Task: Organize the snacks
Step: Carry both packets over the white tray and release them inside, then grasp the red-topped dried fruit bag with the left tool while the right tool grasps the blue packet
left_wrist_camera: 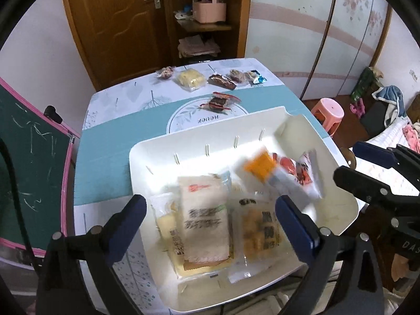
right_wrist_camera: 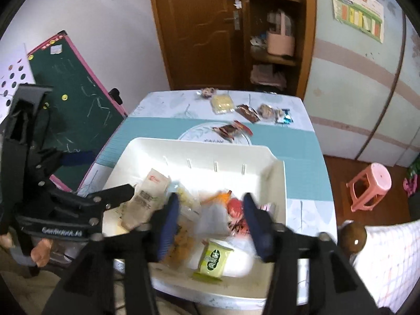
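Two tongs hang over the white bin [left_wrist_camera: 168, 152], which fills the lower middle of both views. The left tongs [left_wrist_camera: 210, 223] are spread wide, with nothing pinched; a white packet [left_wrist_camera: 202, 210] and a yellow packet [left_wrist_camera: 260, 228] lie flat in the bin under them. The right tongs [right_wrist_camera: 211, 225] are spread about half way and also pinch nothing. An orange packet [left_wrist_camera: 260, 168] is blurred over the right part of the bin, so I judge that it is falling in. A green packet [right_wrist_camera: 214, 260] lies at the bin's lower edge in the right wrist view.

More snacks wait on the table [left_wrist_camera: 110, 136]: a red packet [left_wrist_camera: 219, 102] just above the bin's far rim, and a row of packets [left_wrist_camera: 210, 78] along the table's upper edge.

To do this step well, I think both tongs should rise clear of the bin before they travel, so that no finger catches a wrapper. The red packet is nearest and seems the easy next one. The wrappers look thin and slippery, so it is better to grip across the body and not at the sealed end.
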{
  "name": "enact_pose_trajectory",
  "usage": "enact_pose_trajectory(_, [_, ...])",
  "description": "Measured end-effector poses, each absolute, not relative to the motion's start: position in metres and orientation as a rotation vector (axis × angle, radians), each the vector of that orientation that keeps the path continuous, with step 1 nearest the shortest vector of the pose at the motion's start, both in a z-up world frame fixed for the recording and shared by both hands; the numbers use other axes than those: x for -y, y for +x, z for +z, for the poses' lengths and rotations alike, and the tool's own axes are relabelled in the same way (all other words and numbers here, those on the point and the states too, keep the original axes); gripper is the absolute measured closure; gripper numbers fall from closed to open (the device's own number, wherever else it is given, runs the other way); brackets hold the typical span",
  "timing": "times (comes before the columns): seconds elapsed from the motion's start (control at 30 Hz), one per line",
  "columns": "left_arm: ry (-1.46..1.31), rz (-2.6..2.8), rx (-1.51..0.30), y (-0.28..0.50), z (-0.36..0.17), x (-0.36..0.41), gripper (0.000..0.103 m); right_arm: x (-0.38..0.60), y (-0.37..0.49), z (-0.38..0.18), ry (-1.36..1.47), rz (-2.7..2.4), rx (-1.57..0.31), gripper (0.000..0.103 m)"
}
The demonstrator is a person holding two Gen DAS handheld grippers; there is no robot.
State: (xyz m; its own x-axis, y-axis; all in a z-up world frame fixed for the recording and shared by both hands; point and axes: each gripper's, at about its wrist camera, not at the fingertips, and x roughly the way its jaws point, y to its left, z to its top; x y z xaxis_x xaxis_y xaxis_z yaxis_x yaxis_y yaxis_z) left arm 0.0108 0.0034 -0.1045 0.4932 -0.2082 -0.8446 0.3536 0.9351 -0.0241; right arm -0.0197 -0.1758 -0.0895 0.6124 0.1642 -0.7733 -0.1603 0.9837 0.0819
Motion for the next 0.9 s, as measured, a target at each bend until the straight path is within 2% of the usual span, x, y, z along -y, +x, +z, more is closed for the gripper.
enact_pose_trajectory(0.9, [0.188,-0.311,-1.02,0.043,-0.113,0.007,0.005,0.19,0.013,-0.118,0.103,0.177,-0.995,0.045])
